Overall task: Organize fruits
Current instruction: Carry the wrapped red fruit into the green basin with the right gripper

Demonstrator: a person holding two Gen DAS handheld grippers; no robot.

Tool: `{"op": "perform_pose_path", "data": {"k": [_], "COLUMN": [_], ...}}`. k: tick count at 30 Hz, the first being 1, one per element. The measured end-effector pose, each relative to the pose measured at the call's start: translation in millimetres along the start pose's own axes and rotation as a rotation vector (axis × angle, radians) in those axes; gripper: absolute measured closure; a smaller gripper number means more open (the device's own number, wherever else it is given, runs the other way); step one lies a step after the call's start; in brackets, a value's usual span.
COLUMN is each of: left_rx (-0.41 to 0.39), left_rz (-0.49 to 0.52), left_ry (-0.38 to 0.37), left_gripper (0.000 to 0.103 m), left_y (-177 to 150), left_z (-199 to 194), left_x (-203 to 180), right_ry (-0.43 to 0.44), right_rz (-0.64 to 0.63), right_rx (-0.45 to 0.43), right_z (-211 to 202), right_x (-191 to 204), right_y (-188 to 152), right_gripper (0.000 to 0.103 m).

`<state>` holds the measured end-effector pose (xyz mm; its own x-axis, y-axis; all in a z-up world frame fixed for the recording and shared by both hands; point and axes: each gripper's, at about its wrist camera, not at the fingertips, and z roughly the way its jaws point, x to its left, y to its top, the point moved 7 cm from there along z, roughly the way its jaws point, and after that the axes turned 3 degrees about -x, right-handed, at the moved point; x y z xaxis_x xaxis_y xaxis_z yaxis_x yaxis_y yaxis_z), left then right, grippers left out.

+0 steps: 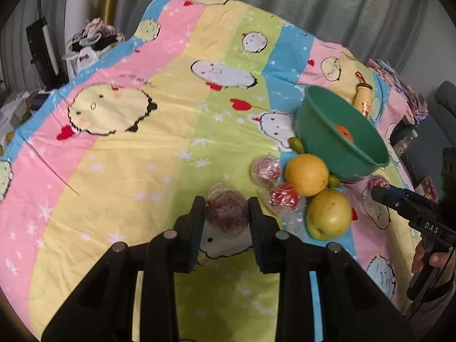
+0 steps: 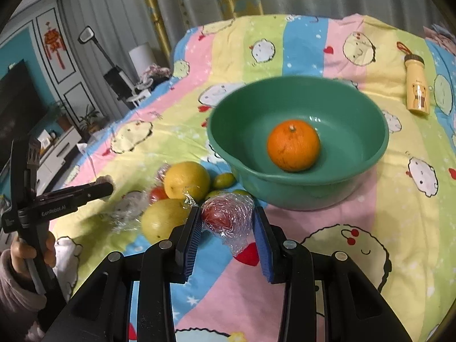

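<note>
My left claw is clamped on a fruit wrapped in clear plastic, a dark reddish ball pinched between the two ribbed pads above the striped cartoon bedsheet. My right claw grips a second wrapped fruit, a red one, with crinkled film trailing below it; the left pad presses it, and the right pad looks to touch the film.

Straight ahead of the right claw sits the green bowl with one orange resting on its floor. The other fruits lie in a cluster on the bed just beside the bowl's near-left side: a large yellow citrus, a yellow-green pear-like fruit touching it, two more wrapped red fruits, and a few small green fruits tucked against the bowl's base.

A small yellow bottle with a brown cap lies on its side on the sheet, well apart, beyond the bowl to the right. In the right view I see a hand holding the left claw's handle; grey curtains hang behind the bed.
</note>
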<state>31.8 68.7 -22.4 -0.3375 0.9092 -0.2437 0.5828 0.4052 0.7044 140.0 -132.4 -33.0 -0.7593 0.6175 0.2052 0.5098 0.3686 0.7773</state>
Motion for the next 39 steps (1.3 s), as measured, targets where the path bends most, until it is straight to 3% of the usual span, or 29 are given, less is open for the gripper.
{"op": "perform_pose_path", "data": {"k": [10, 16, 22, 27, 34, 39], "left_rx": [-0.059, -0.071, -0.073, -0.020, 0.052, 0.084], "left_rz": [0.071, 0.122, 0.191, 0.212, 0.232, 0.242], "left_ry": [-0.011, -0.059, -0.157, -0.185, -0.160, -0.107], "left_gripper": [0.073, 0.073, 0.073, 0.073, 0.073, 0.073], "left_y": [17, 39, 70, 85, 84, 84], "left_z": [-28, -31, -9, 28, 72, 92], "left_x": [-32, -66, -125, -155, -174, -174], "right_ry": [0.033, 0.009, -0.086, -0.097, -0.098, -0.156], "right_rz": [-0.022, -0.001, 0.038, 0.079, 0.061, -0.003], "right_rx": [-0.089, -0.154, -0.185, -0.180, -0.142, -0.099], "right_z": [-30, -49, -56, -47, -23, -6], "right_x": [12, 0, -37, -58, -59, -59], "right_y": [14, 32, 49, 54, 56, 60], "right_gripper": [0.065, 0.065, 0.065, 0.065, 0.065, 0.065]}}
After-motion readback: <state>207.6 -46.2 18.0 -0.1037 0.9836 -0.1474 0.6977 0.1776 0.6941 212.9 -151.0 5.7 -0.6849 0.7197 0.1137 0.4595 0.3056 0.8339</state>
